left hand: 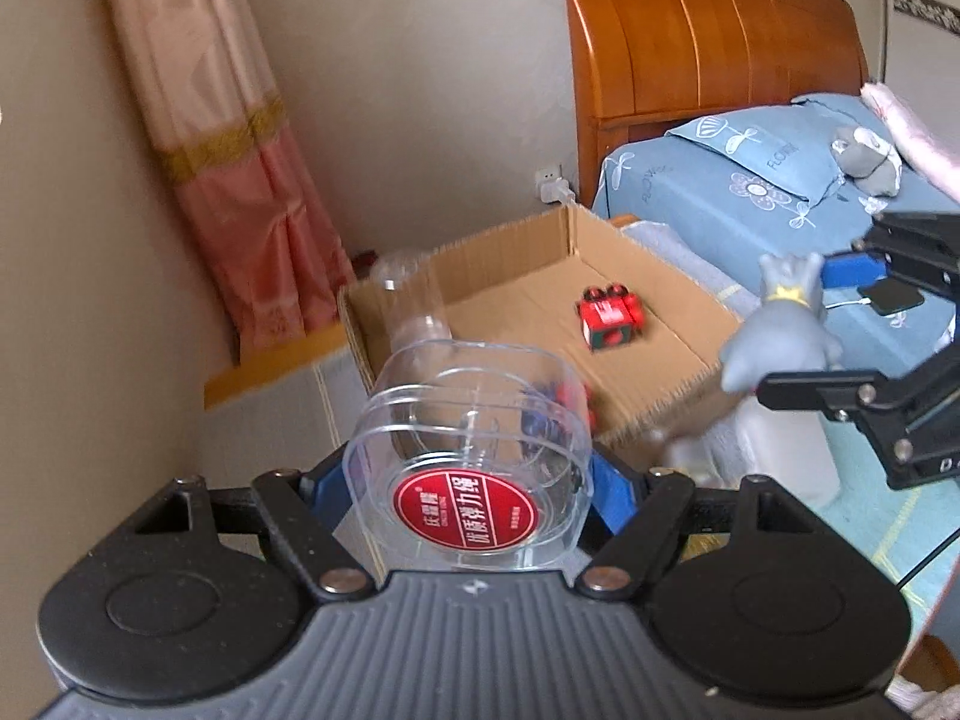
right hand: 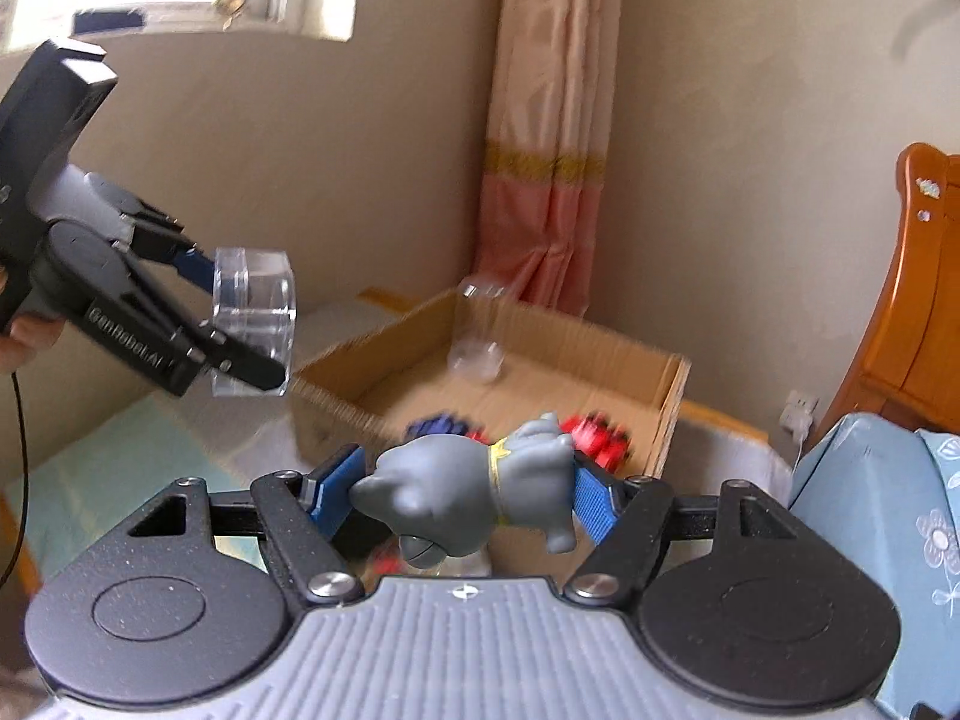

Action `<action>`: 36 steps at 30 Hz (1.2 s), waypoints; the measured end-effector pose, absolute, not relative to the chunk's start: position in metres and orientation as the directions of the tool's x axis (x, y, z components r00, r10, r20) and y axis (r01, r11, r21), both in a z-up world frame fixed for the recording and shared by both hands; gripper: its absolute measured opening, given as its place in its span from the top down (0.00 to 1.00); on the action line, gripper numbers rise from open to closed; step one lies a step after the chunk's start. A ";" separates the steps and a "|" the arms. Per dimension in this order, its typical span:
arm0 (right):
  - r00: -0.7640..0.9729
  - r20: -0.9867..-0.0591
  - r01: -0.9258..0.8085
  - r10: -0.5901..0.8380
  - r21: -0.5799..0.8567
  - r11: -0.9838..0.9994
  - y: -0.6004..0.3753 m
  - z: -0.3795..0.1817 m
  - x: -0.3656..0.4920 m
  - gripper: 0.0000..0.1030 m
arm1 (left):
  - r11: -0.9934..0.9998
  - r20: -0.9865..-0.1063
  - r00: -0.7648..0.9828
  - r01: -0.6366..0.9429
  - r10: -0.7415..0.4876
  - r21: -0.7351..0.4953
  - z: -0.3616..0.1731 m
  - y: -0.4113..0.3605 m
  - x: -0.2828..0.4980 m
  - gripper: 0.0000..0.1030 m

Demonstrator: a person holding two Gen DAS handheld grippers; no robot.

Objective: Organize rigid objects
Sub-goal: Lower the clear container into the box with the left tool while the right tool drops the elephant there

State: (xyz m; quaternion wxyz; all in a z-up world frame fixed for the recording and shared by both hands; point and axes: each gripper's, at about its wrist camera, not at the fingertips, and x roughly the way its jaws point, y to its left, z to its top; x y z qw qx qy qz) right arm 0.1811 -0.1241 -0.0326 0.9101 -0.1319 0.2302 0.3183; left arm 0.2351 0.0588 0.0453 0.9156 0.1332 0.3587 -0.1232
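My left gripper [left hand: 471,480] is shut on a clear plastic box [left hand: 474,456] with a round red label, held in the air before the open cardboard box [left hand: 540,276]. It also shows in the right wrist view [right hand: 255,324], left of the cardboard box [right hand: 672,414]. My right gripper [right hand: 468,492] is shut on a grey cat figurine [right hand: 468,498] with a yellow collar, held sideways above the box's near edge; the figurine shows at the right in the left wrist view [left hand: 780,330]. Inside the box lie a red toy car [left hand: 609,315], a clear plastic jar [left hand: 414,306] and a blue toy [right hand: 438,423].
A bed with blue floral bedding [left hand: 750,180] and an orange wooden headboard [left hand: 708,30] stands right of the box. A pink curtain [left hand: 240,180] hangs by the beige wall. A wall socket with a plug [left hand: 552,183] is behind the box. A phone [left hand: 888,297] lies on the bed.
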 end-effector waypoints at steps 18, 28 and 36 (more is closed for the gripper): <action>0.763 -0.453 -0.558 0.462 -0.101 0.823 -0.124 -0.029 0.215 0.00 | 0.927 -0.786 0.615 0.330 -0.066 0.180 0.024 0.038 0.327 0.25; 0.762 -0.465 -0.550 0.450 -0.098 0.830 -0.134 -0.029 0.209 0.00 | 0.910 -0.821 0.570 0.354 -0.027 0.216 0.008 0.011 0.365 0.22; 0.765 -0.461 -0.547 0.449 -0.097 0.832 -0.138 -0.029 0.203 0.00 | 0.935 -0.781 0.625 0.279 -0.003 0.220 0.013 0.017 0.369 0.16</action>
